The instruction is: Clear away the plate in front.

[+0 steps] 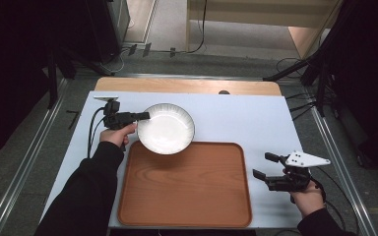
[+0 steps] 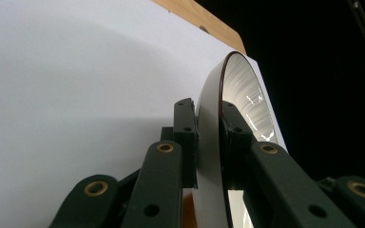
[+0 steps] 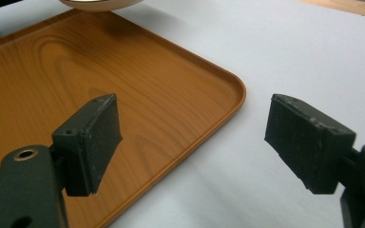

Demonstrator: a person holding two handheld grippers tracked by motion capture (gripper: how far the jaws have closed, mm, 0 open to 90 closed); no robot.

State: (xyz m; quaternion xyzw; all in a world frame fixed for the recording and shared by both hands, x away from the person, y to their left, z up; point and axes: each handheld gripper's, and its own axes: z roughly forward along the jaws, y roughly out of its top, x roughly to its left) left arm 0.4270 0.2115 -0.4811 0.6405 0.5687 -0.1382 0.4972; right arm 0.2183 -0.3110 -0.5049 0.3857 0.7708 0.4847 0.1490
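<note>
A white ribbed bowl (image 1: pixel 166 128) with a dark rim hangs over the far edge of the wooden tray (image 1: pixel 187 196). My left gripper (image 1: pixel 142 116) is shut on the bowl's left rim. Seen from the left gripper view, the bowl (image 2: pixel 240 90) stands edge-on with one jaw on each side of its wall, and the gripper (image 2: pixel 208 124) clamps it. My right gripper (image 1: pixel 266 166) sits open just right of the tray, above the white mat. From the right gripper view, this gripper (image 3: pixel 192 137) has nothing between its pads, and the tray's corner (image 3: pixel 180 90) lies under the left pad.
A white mat (image 1: pixel 246 118) covers the table, with a wooden strip (image 1: pixel 187 85) along the far edge. Metal rails (image 1: pixel 337 162) run down both sides. Cables and stands lie on the floor beyond the table.
</note>
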